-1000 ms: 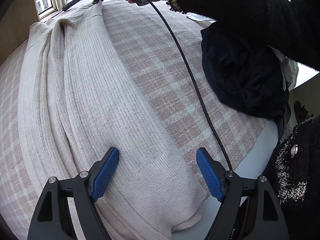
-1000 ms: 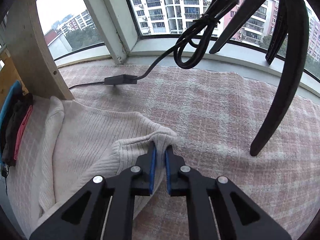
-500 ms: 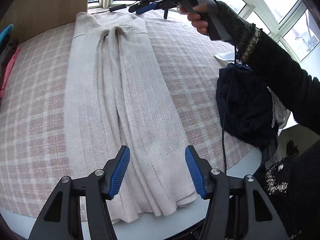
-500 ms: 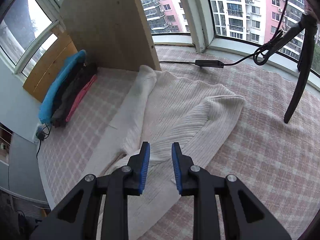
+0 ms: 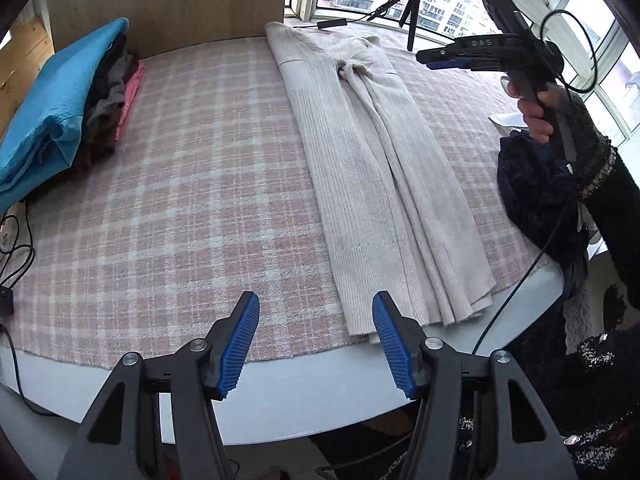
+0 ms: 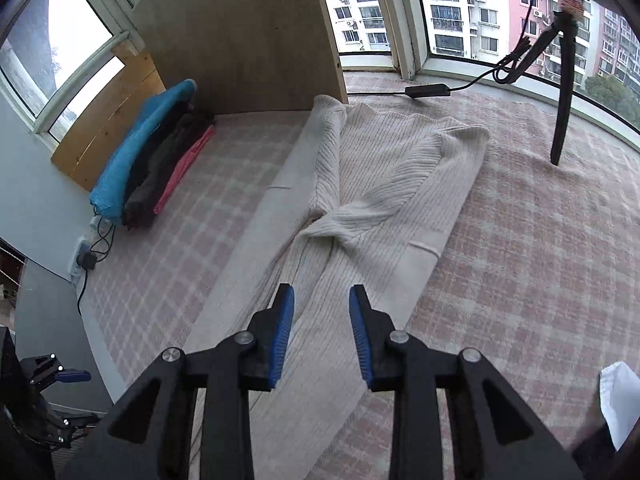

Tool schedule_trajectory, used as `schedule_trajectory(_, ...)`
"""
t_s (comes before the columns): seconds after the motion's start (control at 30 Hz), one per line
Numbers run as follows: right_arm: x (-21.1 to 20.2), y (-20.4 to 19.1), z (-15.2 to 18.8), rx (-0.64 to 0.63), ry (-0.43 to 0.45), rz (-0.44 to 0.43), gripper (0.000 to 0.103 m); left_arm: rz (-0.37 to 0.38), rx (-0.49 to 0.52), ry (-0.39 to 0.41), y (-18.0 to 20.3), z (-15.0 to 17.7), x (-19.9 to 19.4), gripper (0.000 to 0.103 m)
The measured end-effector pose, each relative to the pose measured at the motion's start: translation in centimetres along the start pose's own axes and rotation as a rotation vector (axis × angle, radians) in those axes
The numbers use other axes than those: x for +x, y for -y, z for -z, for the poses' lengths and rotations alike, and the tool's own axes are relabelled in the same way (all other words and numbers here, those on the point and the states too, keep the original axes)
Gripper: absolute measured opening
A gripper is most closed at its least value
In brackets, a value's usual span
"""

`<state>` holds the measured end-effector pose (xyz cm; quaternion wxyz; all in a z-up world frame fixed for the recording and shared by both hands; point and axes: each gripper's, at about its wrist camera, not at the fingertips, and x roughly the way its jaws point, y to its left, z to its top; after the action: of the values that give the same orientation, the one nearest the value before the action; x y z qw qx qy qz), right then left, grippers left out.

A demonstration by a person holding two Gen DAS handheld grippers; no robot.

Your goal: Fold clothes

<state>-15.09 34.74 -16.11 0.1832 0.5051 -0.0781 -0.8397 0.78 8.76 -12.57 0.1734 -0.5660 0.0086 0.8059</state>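
Note:
A long cream ribbed knit garment (image 5: 384, 168) lies lengthwise on the pink plaid cover (image 5: 180, 200), its two sides folded in toward the middle and its hem near the front edge. My left gripper (image 5: 316, 344) hovers open over the front edge, just left of the hem, with nothing between its fingers. In the right wrist view the garment (image 6: 384, 184) spreads out below my right gripper (image 6: 320, 336). Its jaws are opening with nothing between them, and it hangs above the garment's middle. From the left wrist view, the right gripper (image 5: 436, 60) is raised over the garment's far right side.
A stack of folded clothes (image 5: 60, 120) topped by a blue piece sits at the left by a wooden panel (image 6: 248, 40). A dark navy garment (image 5: 536, 192) lies heaped at the right edge. A tripod leg (image 6: 560, 92) and a cable with an adapter (image 6: 426, 90) stand by the windows.
My right gripper let go of the garment's far corner, opened and drew back and up. My left gripper narrowed its jaws and pulled back leftward off the hem.

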Motion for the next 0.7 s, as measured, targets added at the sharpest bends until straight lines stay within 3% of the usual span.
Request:
schedule_trajectory(0.03,-1.5,0.0,2.4,0.025,0.007,0.014,0.041,0.037,0.01,-0.014,-0.4,0.0,1.0,0.057)
schedule_trajectory(0.13,-4.3,-0.5,10.4,0.124,0.008,0.078,0.042,0.119,0.035,-0.097,-1.1,-0.1,4.6,0.057)
schedule_trajectory(0.3,-2.8,-4.6,20.4,0.227,-0.023,0.198,0.042,0.217,0.141,-0.147,0.4,-0.3,7.4,0.057)
schedule_trajectory(0.4,-1.1,-5.7,22.4,0.277,-0.02,0.195,0.042,0.2,0.232,-0.172,2.0,0.0,8.2,0.057)
schedule_trajectory(0.5,-0.2,-6.4,22.7,0.286,0.005,0.205,0.042,0.196,0.238,-0.161,2.7,0.0,8.4,0.057)
schedule_trajectory(0.7,0.6,-8.9,22.4,0.199,-0.029,0.231,0.042,0.204,0.281,-0.158,4.5,0.3,8.8,0.057)
